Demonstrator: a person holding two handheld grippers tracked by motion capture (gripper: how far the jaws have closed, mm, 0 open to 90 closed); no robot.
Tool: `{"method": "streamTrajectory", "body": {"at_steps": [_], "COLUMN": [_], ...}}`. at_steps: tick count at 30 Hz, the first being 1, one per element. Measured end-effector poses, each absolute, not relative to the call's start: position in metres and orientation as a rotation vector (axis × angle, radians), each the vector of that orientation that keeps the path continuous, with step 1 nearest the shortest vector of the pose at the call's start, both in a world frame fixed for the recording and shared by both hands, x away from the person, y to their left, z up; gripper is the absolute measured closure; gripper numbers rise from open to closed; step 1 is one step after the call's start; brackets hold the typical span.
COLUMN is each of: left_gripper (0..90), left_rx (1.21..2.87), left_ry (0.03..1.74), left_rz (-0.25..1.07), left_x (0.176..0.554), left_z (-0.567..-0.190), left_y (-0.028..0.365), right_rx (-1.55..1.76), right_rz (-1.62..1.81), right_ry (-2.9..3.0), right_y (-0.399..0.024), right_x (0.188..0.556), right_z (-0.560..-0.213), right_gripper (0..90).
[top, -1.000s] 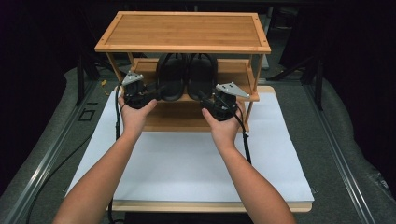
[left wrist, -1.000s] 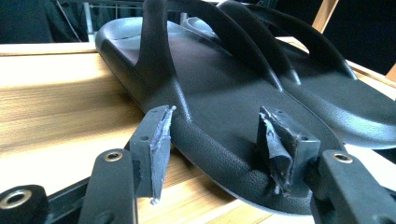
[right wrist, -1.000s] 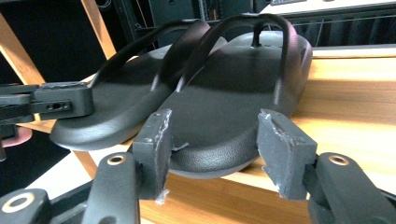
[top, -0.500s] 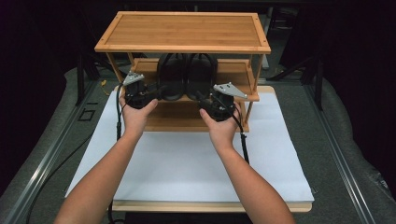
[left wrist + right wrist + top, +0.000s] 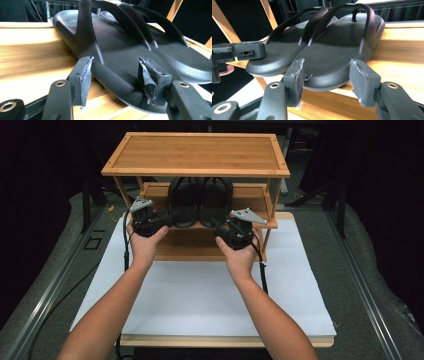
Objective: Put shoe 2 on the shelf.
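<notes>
Flip-flops (image 5: 200,202), black, soft and light-looking, sit side by side on the rack's (image 5: 195,152) middle shelf, and I hold my left gripper (image 5: 115,80) and right gripper (image 5: 325,75) spread around their heel rims, not yet squeezing.

sandal toes (image 5: 200,187) hidden under top shelf (image 5: 197,152)

A wooden table (image 5: 225,340) stands in the middle, and a white sheet (image 5: 200,295) covers most of its top. The floor (image 5: 380,285) around it is grey carpet. Metal rails (image 5: 47,285) run along the left and right sides. The far part of the room is dark, with black stands (image 5: 340,195).
</notes>
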State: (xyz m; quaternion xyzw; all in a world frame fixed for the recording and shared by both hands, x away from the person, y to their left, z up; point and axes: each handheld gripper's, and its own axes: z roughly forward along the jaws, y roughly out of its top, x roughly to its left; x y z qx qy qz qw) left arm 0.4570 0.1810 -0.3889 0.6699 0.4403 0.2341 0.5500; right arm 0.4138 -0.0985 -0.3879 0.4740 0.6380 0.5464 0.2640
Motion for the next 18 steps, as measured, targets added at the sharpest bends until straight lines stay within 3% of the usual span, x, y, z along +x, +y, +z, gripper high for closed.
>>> {"method": "streamTrajectory", "body": {"at_steps": [18], "left_gripper": [43.1], "left_rx": [1.569], "left_ry": [0.989], "left_rz": [0.578], "left_x": [0.433], "left_z": [-0.378], "left_y": [0.193], "right_rx": [1.193], "right_rz": [1.441], "right_ry": [1.731], "right_y": [-0.113], "right_x": [0.393], "right_z": [-0.375], "right_gripper": [46.1]}}
